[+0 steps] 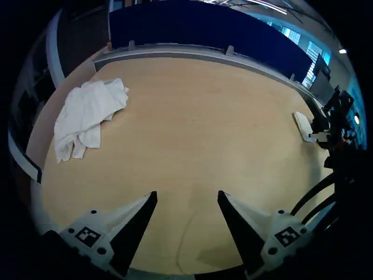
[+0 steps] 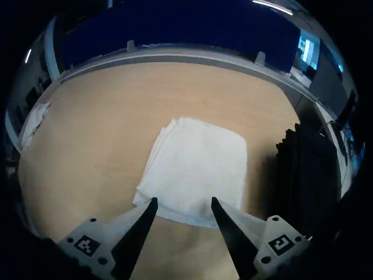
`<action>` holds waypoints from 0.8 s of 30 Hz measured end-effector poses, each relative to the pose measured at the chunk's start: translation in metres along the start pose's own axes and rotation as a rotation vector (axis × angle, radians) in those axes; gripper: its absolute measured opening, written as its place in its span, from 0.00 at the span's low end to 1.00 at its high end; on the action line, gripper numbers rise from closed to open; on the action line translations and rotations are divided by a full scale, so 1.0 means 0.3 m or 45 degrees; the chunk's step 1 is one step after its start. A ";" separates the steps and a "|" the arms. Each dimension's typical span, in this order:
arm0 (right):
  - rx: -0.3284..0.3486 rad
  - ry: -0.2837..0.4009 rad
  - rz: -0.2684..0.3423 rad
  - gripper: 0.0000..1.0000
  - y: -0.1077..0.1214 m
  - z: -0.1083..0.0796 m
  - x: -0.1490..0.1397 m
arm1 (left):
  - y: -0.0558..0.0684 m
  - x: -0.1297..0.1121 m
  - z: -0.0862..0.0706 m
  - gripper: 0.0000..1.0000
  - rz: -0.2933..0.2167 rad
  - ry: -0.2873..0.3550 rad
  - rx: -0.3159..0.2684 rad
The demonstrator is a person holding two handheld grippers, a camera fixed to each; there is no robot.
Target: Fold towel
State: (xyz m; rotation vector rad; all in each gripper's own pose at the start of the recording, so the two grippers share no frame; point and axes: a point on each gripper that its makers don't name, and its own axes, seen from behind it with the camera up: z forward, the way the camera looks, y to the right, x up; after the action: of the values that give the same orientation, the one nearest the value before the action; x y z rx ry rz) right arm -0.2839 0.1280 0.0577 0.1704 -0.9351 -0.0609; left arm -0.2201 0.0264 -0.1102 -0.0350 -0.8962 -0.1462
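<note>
1. Left gripper view: the left gripper (image 1: 186, 193) hangs over bare desk (image 1: 200, 121), its fingers spread wide with nothing between them. I judge it free for the next pick.
2. A crumpled towel (image 1: 88, 116) lies in a loose heap near the desk's far left corner, well apart from the gripper. It looks unfolded, so it is likely the piece to fetch and spread out.
3. A flat white slab (image 1: 303, 125) sits at the right edge, probably a finished fold seen edge-on. A blue partition (image 1: 210, 32) backs the pale, smooth wood; the room is dim and bluish.
4. Right gripper view: the right gripper (image 2: 183, 199) is also wide open and grips nothing, its tips just over the near edge of the folded towel (image 2: 196, 163). That towel lies flat and square mid-desk, its layers stacked at the left side. It seems to be laid down as done.
5. A dark object (image 2: 307, 172) stands just beside the fold on the right, and a white cloth (image 2: 32, 123) lies at the far left edge.
</note>
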 end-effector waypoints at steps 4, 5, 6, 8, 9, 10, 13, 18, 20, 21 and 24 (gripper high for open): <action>0.015 0.079 0.037 1.00 -0.024 0.002 0.034 | 0.006 0.005 -0.001 0.96 -0.006 0.005 -0.007; 0.014 0.101 0.051 1.00 -0.027 0.004 0.041 | 0.009 0.006 -0.002 0.96 -0.008 0.006 -0.011; 0.011 0.125 0.064 1.00 -0.029 0.004 0.051 | 0.011 0.008 -0.003 0.96 -0.009 0.007 -0.014; -0.002 0.191 0.096 1.00 -0.030 -0.004 0.082 | 0.015 0.014 -0.006 0.96 -0.008 0.013 -0.017; -0.009 0.223 0.111 1.00 -0.029 -0.009 0.097 | 0.016 0.017 -0.007 0.96 -0.007 0.015 -0.019; -0.019 0.255 0.126 1.00 -0.026 -0.017 0.114 | 0.017 0.020 -0.008 0.96 -0.005 0.018 -0.020; -0.044 0.348 0.167 1.00 -0.020 -0.046 0.163 | 0.018 0.027 -0.011 0.96 0.001 0.024 -0.022; -0.065 0.471 0.209 1.00 -0.020 -0.097 0.228 | 0.021 0.033 -0.014 0.96 0.009 0.029 -0.028; -0.069 0.520 0.216 1.00 -0.026 -0.120 0.256 | 0.023 0.035 -0.013 0.97 0.014 0.033 -0.031; -0.071 0.544 0.219 1.00 -0.029 -0.133 0.269 | 0.023 0.036 -0.012 0.97 0.016 0.035 -0.033; -0.086 0.628 0.226 1.00 -0.043 -0.178 0.315 | 0.028 0.039 -0.008 0.96 0.023 0.039 -0.039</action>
State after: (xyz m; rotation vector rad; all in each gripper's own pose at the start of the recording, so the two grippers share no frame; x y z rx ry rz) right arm -0.1845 0.1097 0.0993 0.0350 -0.4519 0.1100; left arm -0.2099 0.0333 -0.1024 -0.0692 -0.8625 -0.1431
